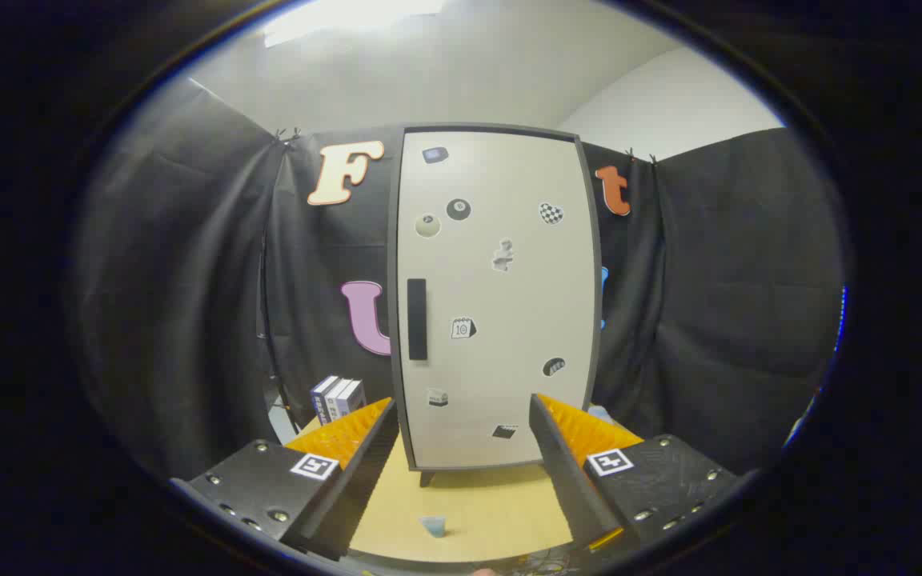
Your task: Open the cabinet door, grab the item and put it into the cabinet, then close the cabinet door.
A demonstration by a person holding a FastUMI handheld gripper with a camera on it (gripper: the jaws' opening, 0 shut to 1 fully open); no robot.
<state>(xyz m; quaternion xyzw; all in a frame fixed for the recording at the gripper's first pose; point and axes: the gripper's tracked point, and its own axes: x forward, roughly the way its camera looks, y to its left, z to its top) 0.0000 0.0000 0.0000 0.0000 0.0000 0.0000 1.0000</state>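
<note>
Through the gripper view I have the cabinet (497, 296) square ahead, standing on a pale wood tabletop (469, 500). I take the cabinet as my landmark. Its door (501, 320) is shut, a flat off-white panel in a dark grey frame, dotted with small stickers. A slim dark vertical handle (417, 319) sits near the door's left edge, which tells me the hinges are likely on the right and I should pull from the left.

My gripper (461, 420) hovers in front of the cabinet's lower part with its fingers spread wide and nothing between them. I judge that is right for lining up on the handle, which lies above and slightly left of the gap. The inner faces of the fingers look ribbed, made to bite on smooth things.

In front of the cabinet's base, on the bare wood between my fingers, lies a small pale blue piece (432, 526). I suspect this is the item to stow, though it is too small here for me to be sure of its shape or material. Left of the cabinet, near its foot, stand some boxes or books (337, 398) with hard, printed faces.
</note>
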